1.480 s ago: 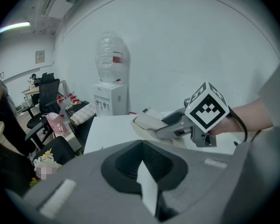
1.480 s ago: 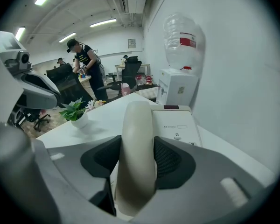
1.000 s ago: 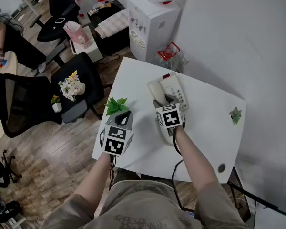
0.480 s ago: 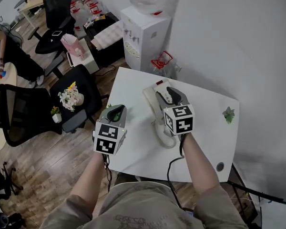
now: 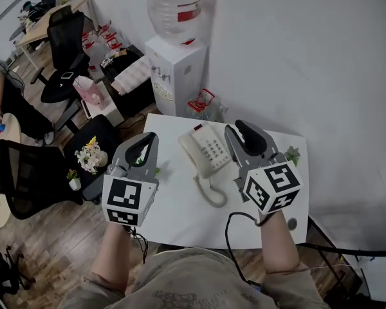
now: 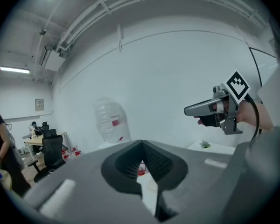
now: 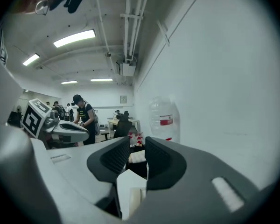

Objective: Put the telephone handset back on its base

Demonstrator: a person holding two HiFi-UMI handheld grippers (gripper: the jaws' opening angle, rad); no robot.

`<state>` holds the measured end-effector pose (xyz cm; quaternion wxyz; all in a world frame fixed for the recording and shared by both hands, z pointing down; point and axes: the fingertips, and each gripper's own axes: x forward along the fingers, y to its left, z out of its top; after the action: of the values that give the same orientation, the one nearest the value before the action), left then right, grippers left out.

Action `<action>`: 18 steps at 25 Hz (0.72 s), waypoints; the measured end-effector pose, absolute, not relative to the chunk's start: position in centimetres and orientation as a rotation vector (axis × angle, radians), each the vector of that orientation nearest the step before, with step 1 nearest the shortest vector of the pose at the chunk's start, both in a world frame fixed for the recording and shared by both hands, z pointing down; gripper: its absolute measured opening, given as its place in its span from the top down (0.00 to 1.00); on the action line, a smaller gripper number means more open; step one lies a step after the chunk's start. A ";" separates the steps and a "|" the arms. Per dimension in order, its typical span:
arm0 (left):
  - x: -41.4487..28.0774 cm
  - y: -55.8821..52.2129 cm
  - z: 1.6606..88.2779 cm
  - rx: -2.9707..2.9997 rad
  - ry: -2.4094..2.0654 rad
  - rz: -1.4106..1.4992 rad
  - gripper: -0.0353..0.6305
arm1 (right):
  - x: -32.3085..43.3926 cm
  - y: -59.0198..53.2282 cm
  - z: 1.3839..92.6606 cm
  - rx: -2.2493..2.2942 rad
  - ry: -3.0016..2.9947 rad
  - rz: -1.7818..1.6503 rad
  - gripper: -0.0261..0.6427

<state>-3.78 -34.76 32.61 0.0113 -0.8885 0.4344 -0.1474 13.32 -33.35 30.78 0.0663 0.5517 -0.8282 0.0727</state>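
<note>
The right gripper (image 7: 137,157) has just been closing its jaws. They now stand a narrow slot apart with nothing between them, only the ribbed black pads facing each other. The left gripper (image 6: 141,148) has its dark pads pinched together at the tip, also empty. The person holds both tools up in front of the chest, pointing almost level at the wall rather than at the desk, which reads to me as hands taken off a finished job.

Below and between them, the telephone (image 5: 206,148) lies on the white table (image 5: 180,208). Its handset (image 5: 190,154), a smooth cream plastic bar, lies along the left side of the base (image 5: 216,150), beside the keypad, and looks seated in its cradle. The coiled cord (image 5: 209,192) loops slack toward the table's near edge, so nothing is tugging the handset out of place.

A small green sprig (image 5: 292,153) sits near the far right corner of the table. Past the far edge stands a boxy white water dispenser (image 5: 174,69) with a clear, rounded bottle (image 5: 179,8) on top. To the left, a bunch of flowers (image 5: 90,154) rests on a black chair.
</note>
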 end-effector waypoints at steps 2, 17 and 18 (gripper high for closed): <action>-3.5 -33.8 30.5 -2.761 1.327 -0.398 0.95 | 14.1 -31.6 28.4 1.711 -2.511 0.174 0.78; -1.3 -26.6 26.8 -2.838 1.163 -0.263 0.95 | 18.8 -20.3 23.7 1.898 -2.434 0.021 0.85; -1.2 -26.2 27.1 -2.851 1.164 -0.280 0.95 | 18.8 -19.8 23.8 1.905 -2.430 0.026 0.86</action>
<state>-1.21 -26.17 27.15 0.0247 -0.9217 0.3764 -0.0906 18.83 -19.80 23.81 0.0270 0.6168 -0.7866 0.0085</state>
